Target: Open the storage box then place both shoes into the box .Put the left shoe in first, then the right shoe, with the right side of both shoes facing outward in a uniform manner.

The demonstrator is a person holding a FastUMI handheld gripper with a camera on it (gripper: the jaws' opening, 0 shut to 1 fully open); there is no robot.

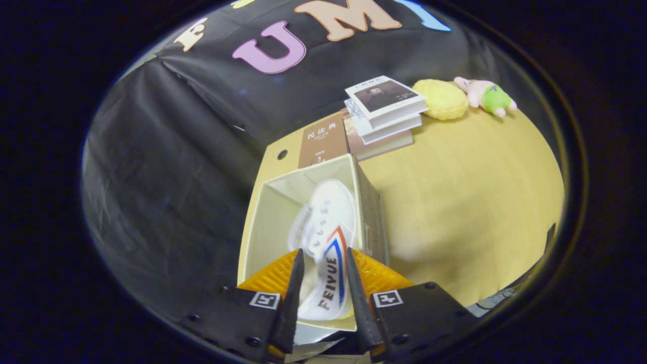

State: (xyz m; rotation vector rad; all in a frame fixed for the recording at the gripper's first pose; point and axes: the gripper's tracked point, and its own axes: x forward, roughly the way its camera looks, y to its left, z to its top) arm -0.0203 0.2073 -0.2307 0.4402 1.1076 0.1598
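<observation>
An open cream storage box (263, 222) stands on the yellow table, seen from above. A white canvas shoe (328, 222) with a red and blue stripe hangs inside it, toe pointing toward the far end of the box. My gripper (323, 253) is shut on the shoe's heel part, one finger pressing on each side of it. The box's lid (275, 151) lies under or just behind the box, a round hole showing in it. I cannot see a second shoe.
A stack of books (384, 108) lies beyond the box, with a brown book (323, 144) beside it. A yellow sponge-like cushion (442, 98) and a small pink and green plush toy (488, 96) sit at the table's far edge.
</observation>
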